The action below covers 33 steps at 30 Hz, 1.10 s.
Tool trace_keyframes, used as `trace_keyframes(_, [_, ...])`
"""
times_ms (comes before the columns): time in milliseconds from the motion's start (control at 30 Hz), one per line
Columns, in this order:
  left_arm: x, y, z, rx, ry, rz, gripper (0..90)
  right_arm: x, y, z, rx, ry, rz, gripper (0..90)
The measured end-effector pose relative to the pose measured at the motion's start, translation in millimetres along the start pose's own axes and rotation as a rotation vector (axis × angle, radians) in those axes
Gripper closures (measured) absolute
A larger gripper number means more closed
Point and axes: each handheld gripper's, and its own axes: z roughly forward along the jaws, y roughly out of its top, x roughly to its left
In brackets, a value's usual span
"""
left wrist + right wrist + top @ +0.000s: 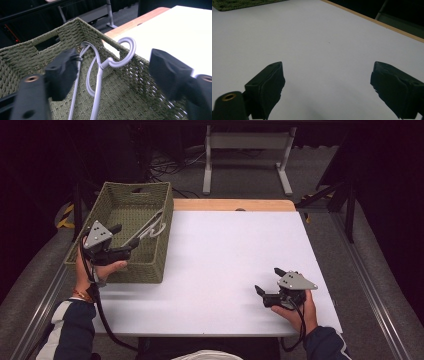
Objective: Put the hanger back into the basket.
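Observation:
A green woven basket [145, 270] stands at the table's left side and holds grey wire hangers [145, 232]. My left gripper [126, 239] hovers open over the basket's near left part, its jaws wide apart. In the left gripper view the hangers [100, 72] lean against the basket wall [30, 47], with a hook [130, 52] curling over the rim. One wire runs close by the left jaw of that gripper [113, 62]. My right gripper [267, 280] rests low over the white table at the near right, open and holding nothing [327, 72].
The white tabletop [225, 255] has a wooden strip [235, 205] along its far edge. A corner of the basket [237, 5] shows in the right gripper view. A grey metal frame [247, 142] and cables lie on the floor beyond the table.

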Motion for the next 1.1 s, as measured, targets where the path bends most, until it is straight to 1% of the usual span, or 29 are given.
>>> trace_keyframes(33, [-0.7,-0.1,0.3,-0.013,-0.002,-0.005,20.3,0.0,0.0,0.0,0.0,0.0,0.0,11.8])
trace_keyframes(67, [-1.9,0.2,0.1,-0.023,-0.002,-0.012,16.4,0.0,0.1,-0.1,-0.001,-0.001,-0.001,11.8])
trace_keyframes(133, [-2.8,0.3,0.2,-0.031,-0.004,-0.015,13.8,0.0,0.2,-0.1,-0.001,-0.001,-0.001,11.8])
trace_keyframes(167, [-3.9,0.6,0.2,-0.044,-0.012,-0.019,13.8,-0.1,0.2,-0.1,-0.001,-0.002,-0.001,11.8])
trace_keyframes(200, [-5.8,1.2,0.2,-0.054,-0.021,-0.02,10.9,0.0,0.3,-0.1,-0.001,-0.002,-0.003,11.8])
trace_keyframes(233, [-5.8,1.2,0.2,-0.054,-0.021,-0.02,10.0,0.0,0.3,-0.1,-0.001,-0.002,-0.003,11.8])
trace_keyframes(300, [-9.1,2.6,0.1,-0.065,-0.023,-0.012,9.8,0.6,0.5,-0.4,-0.001,-0.005,-0.008,11.8])
trace_keyframes(367, [-13.3,3.9,0.2,-0.083,-0.039,-0.012,9.5,0.7,0.7,-0.5,-0.002,-0.006,-0.008,11.8])
trace_keyframes(433, [-14.7,4.3,0.3,-0.09,-0.042,-0.011,8.5,0.7,0.9,-0.5,-0.004,-0.007,-0.012,11.8])
trace_keyframes(467, [-16.2,4.7,0.2,-0.096,-0.051,-0.009,8.5,0.7,0.9,-0.5,-0.004,-0.007,-0.012,11.8])
trace_keyframes(500, [-19.7,4.8,0.3,-0.109,-0.06,-0.011,6.5,0.9,1.1,-0.9,-0.007,-0.008,-0.012,11.8])
trace_keyframes(600, [-22.5,5.2,0.3,-0.119,-0.065,0.0,5.5,0.9,1.1,-1.2,-0.006,-0.009,-0.011,11.8])
trace_keyframes(633, [-24.9,5.4,-0.1,-0.128,-0.069,0.005,5.5,0.9,1.2,-1.3,-0.006,-0.009,-0.012,11.8])
trace_keyframes(667, [-28.6,5.8,-0.8,-0.148,-0.075,0.009,5.5,1.0,1.3,-1.4,-0.006,-0.009,-0.013,11.8])
trace_keyframes(700, [-29.4,5.9,-0.7,-0.153,-0.08,0.01,5.4,1.1,1.3,-1.5,-0.006,-0.01,-0.014,11.8])
trace_keyframes(767, [-30.6,6.1,-0.6,-0.154,-0.083,0.009,5.4,1.1,1.3,-1.5,-0.006,-0.011,-0.016,11.8])
trace_keyframes(800, [-32.0,5.9,-0.5,-0.153,-0.094,0.009,5.0,1.2,1.3,-1.6,-0.006,-0.01,-0.016,11.8])
trace_keyframes(900, [-37.1,5.6,-0.4,-0.162,-0.098,0.026,3.3,1.1,1.3,-1.9,-0.006,-0.011,-0.017,11.8])
trace_keyframes(1100, [-49.5,7.2,-0.6,-0.177,-0.099,0.036,3.5,1.3,1.5,-1.7,-0.007,-0.011,-0.022,11.8])
